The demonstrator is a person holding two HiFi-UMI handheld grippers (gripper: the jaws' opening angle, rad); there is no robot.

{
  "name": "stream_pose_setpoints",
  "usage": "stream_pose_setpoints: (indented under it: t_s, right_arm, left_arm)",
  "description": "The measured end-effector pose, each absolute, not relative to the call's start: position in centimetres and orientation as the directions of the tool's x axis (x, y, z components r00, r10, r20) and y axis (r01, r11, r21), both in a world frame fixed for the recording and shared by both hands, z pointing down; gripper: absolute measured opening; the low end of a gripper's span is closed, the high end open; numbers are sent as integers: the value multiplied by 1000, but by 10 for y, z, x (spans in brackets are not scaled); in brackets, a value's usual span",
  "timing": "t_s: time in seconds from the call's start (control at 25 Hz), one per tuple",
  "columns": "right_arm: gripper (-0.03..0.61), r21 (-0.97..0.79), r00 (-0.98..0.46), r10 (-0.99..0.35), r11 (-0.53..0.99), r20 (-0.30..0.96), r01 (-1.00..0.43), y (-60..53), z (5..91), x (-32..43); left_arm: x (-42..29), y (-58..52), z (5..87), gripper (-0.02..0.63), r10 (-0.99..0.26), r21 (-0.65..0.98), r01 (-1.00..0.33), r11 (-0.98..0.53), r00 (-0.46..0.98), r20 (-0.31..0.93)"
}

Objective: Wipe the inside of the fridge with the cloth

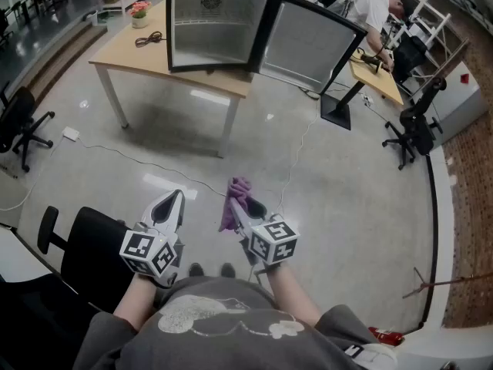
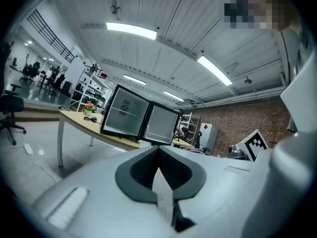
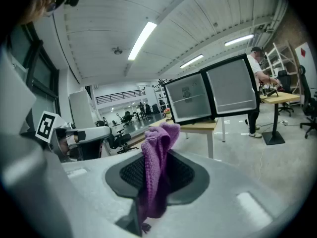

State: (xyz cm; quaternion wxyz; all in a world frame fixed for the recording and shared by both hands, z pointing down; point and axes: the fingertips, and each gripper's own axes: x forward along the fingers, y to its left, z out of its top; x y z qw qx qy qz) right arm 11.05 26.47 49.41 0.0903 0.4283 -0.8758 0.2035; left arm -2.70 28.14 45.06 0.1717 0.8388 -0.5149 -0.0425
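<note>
Low in the head view, centre: right gripper (image 1: 243,210), jaws clamped on a purple knitted cloth (image 1: 230,210); the fabric bunches above the tips and hangs down between the pads. Beside it, lower left: left gripper (image 1: 174,200), jaws pressed together with nothing between them. Upper centre: black mini fridge (image 1: 218,26), door (image 1: 310,46) swung open to the right, pale interior facing the person. It stands on a light wooden table (image 1: 127,58), well apart from both grippers across open floor. Progress, as judged: the cloth is in hand and the door is already open. The cloth is nowhere near the fridge, so wiping appears not yet begun; the approach and the whole of the wipe are left. Surface to be wiped: smooth pale walls. Whether they are soiled cannot be told from this range. Also on the table, upper left: a small potted flower (image 1: 139,11) and a coiled black cable (image 1: 148,38). Floor (image 1: 339,183): glossy grey concrete, with a thin white lead trailing across it. Room: large open workshop. Black office chair (image 1: 21,123) at the left edge, brick wall (image 1: 471,156) down the right edge. A person (image 1: 375,5) leans over a second desk (image 1: 379,82) at upper right.
</note>
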Motion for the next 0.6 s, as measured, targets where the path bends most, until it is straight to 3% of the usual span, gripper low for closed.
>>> stream_pose_setpoints:
  t_s: [0.6]
  right_arm:
    - [84,-270,-629,-690,569,357,-777,260,499,82]
  left_arm:
    - [-57,278,453,18,-885,326,-858,-397,452,114]
